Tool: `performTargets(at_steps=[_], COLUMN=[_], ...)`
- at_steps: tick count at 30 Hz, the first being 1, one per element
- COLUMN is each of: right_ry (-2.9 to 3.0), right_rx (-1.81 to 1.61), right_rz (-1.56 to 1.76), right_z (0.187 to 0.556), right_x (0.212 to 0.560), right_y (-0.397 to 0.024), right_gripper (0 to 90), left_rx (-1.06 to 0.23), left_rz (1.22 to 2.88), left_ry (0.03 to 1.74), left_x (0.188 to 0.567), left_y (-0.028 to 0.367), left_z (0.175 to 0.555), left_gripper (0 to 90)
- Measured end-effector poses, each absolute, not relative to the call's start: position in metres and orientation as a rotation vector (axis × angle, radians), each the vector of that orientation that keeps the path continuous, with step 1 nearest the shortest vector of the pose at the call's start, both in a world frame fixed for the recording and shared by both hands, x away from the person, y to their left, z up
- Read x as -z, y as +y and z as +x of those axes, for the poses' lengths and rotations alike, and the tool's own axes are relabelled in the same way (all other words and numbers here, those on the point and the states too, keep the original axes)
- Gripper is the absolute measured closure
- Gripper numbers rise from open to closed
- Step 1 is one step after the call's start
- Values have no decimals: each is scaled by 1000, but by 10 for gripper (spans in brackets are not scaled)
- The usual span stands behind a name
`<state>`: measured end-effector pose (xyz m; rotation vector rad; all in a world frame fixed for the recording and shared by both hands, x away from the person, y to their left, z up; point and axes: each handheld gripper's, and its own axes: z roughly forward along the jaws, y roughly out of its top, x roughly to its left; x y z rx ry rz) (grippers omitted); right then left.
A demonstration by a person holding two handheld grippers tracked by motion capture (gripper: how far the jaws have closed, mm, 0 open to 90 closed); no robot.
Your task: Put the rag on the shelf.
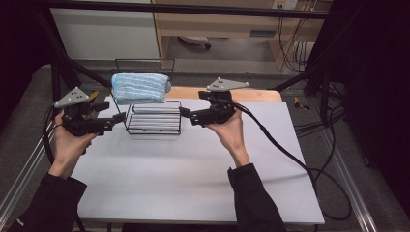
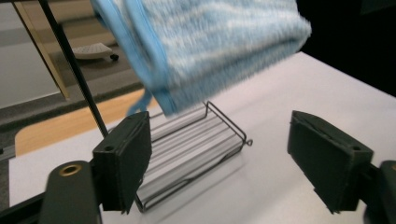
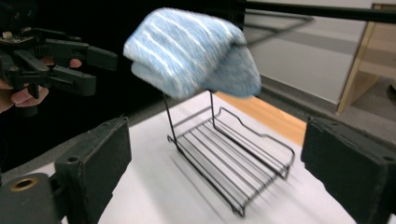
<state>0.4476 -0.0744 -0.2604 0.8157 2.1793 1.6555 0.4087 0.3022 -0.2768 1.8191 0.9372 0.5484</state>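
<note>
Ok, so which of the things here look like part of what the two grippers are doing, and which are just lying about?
Likely part of the job:
- folded light-blue striped towel
- black wire rack under it
- left gripper, open
- right gripper, open

Lying about:
- black cable across the white table
- wooden board behind

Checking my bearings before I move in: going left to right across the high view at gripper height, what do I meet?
Left gripper, jaws open → black wire rack with the folded blue towel draped over its raised back → right gripper, jaws open, all above the grey table.
</note>
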Motion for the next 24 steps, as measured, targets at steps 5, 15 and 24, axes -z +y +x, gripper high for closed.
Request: performTargets(at_steps=[5,15,24], right_ry=[2190,2228,2279], right_rx=[-1645,-1604,-1559], right_rz=[859,921,991], right_z=[440,418,402], right_x=[273,307,354], right_y=[-104,-157,-192], right_gripper=[49,19,8], left_rx=[-520,-485,-437], left_rz=[1830,1863,1897], left_ry=[938,938,953], left_x=[298,338,380], left_y=[301,292,284], left_z=[401,389,381], left_gripper=[156,115,118])
